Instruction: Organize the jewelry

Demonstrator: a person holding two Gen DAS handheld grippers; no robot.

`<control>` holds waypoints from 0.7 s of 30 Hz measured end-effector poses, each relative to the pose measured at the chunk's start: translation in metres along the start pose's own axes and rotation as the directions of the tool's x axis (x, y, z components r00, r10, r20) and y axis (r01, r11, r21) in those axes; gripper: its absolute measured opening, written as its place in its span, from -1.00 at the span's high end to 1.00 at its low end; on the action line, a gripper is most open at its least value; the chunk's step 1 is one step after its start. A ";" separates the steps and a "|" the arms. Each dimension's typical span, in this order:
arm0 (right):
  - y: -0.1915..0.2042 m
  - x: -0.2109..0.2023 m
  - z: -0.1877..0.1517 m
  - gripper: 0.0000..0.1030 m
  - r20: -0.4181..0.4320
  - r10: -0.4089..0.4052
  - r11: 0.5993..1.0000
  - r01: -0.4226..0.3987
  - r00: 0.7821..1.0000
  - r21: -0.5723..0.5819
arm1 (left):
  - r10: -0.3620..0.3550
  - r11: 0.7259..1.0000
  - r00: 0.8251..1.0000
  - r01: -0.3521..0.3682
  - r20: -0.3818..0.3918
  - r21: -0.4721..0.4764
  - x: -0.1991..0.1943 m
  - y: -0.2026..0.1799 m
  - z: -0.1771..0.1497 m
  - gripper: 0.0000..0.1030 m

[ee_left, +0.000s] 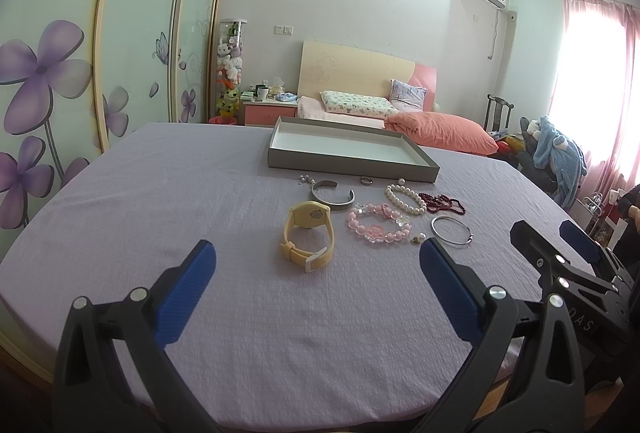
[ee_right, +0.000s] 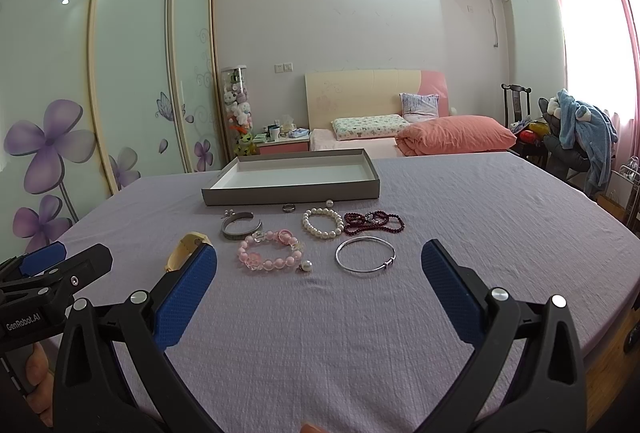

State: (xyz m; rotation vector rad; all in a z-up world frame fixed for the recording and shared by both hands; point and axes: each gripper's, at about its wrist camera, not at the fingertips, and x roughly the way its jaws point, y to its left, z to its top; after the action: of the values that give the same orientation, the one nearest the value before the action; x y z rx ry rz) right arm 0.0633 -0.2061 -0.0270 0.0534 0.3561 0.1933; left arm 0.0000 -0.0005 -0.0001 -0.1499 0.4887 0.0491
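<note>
Both claws, left claw [ee_left: 318, 273] and right claw [ee_right: 320, 273], spread wide and empty above lilac-covered worktop [ee_left: 160, 201]. Jewelry loose before bare tray [ee_left: 352, 163]: yellow watch [ee_left: 308, 237], pink bracelet [ee_right: 270, 253], silver bangle [ee_right: 366, 255]. Best lifted singly, pinched by band, set apart inside tray.

Shiny metal bangle [ee_right: 365, 254] on matt, textured lilac cloth [ee_right: 360, 333].
</note>
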 end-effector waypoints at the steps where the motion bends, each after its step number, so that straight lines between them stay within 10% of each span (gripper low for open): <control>1: 0.000 0.000 0.000 -0.97 0.000 0.001 1.000 -0.001 1.000 0.001 | 0.000 1.000 1.000 0.000 0.000 -0.001 0.000 0.000 0.000 -0.92; 21: 0.000 0.001 -0.002 -0.97 -0.001 0.002 1.000 -0.002 1.000 0.002 | 0.002 1.000 1.000 -0.002 -0.001 0.000 0.005 0.002 -0.001 -0.92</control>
State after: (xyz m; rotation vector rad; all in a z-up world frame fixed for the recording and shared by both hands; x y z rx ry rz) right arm 0.0638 -0.2055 -0.0288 0.0555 0.3576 0.1948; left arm 0.0038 0.0018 -0.0035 -0.1494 0.4903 0.0508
